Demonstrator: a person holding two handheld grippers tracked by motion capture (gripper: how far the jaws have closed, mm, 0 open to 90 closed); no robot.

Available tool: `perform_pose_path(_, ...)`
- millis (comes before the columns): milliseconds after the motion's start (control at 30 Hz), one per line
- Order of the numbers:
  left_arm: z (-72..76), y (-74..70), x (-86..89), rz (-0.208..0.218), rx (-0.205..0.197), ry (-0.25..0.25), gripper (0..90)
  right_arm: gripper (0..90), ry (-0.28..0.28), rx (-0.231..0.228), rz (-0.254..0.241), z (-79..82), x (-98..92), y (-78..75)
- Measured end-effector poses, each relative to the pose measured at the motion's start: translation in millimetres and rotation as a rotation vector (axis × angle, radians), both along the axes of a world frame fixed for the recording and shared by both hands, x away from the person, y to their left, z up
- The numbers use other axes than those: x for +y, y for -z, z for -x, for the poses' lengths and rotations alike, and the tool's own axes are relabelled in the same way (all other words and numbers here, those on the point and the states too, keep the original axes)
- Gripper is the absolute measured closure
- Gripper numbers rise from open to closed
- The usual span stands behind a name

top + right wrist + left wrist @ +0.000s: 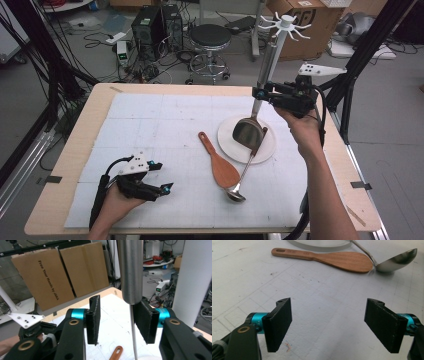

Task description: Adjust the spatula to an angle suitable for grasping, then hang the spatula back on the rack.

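White mat [165,125] covers table [100,92]; cluttered floor [100,45].

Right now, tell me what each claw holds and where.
Nothing is held. The right claw stands open around the spatula handle; the left claw is open and empty.

Left claw [167,189] rests low with jaws wide; right claw [258,93], raised, stands parted.

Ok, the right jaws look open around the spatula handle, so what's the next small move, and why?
Probably back the right gripper away from the spatula. Its jaws stand apart around the thin shaft, no pad pressing, and the blade already rests on the white plate.
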State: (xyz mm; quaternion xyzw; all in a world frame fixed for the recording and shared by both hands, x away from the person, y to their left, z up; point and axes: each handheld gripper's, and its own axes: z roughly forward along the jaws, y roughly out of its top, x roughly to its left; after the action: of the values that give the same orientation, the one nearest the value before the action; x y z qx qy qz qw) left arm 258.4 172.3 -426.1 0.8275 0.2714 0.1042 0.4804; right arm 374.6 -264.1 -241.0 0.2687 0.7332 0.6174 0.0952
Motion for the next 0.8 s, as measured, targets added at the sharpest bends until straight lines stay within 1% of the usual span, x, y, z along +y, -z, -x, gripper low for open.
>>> perform_pose_path(100, 0.3, 0.3, 0.5, 0.002, 0.0, 0.0, 22.2, 51.8, 0.006, 0.0, -0.002, 1.8, -4.6, -1.0)
perform_pose_path(267, -0.3, 1.0, 3.2, 0.002, 0.002, -0.008, 21.6, 52.5, 0.024, 0.002, -0.011, 5.5, -16.1, -7.1)
perform_pose_path(367, 0.4, 0.9, 3.7, 0.003, -0.001, -0.013, 21.3, 59.6, 0.037, -0.007, -0.003, 9.1, -23.4, -16.1)
perform_pose_path(433, 0.5, 0.5, 4.1, 0.008, -0.002, -0.01, 20.6, 65.2, 0.047, -0.015, -0.012, 11.5, -29.0, -22.3)
perform_pose_path(500, 1.3, -0.1, 4.8, 0.012, -0.004, -0.01, 19.1, 73.2, 0.052, -0.019, -0.015, 13.7, -36.4, -30.1)
perform_pose_path(567, 1.7, -0.6, 6.0, 0.011, -0.007, -0.012, 19.0, 88.2, 0.042, -0.032, -0.008, 15.8, -42.5, -37.2)
perform_pose_path(600, 1.8, -0.5, 6.2, 0.012, -0.006, -0.014, 18.9, 89.5, 0.045, -0.044, -0.003, 17.3, -44.8, -41.1)
perform_pose_path(667, 1.7, -0.7, 6.2, 0.009, -0.008, -0.015, 18.9, 89.6, 0.042, -0.05, 0.001, 18.2, -49.6, -48.8)
perform_pose_path(700, 1.9, -0.6, 5.4, 0.018, -0.006, -0.017, 18.9, 89.6, 0.046, -0.052, -0.001, 18.8, -51.3, -52.7)
perform_pose_path(800, 1.4, -0.4, 4.7, 0.008, -0.004, -0.014, 18.9, 89.6, 0.046, -0.067, -0.001, 20.2, -54.9, -64.9)
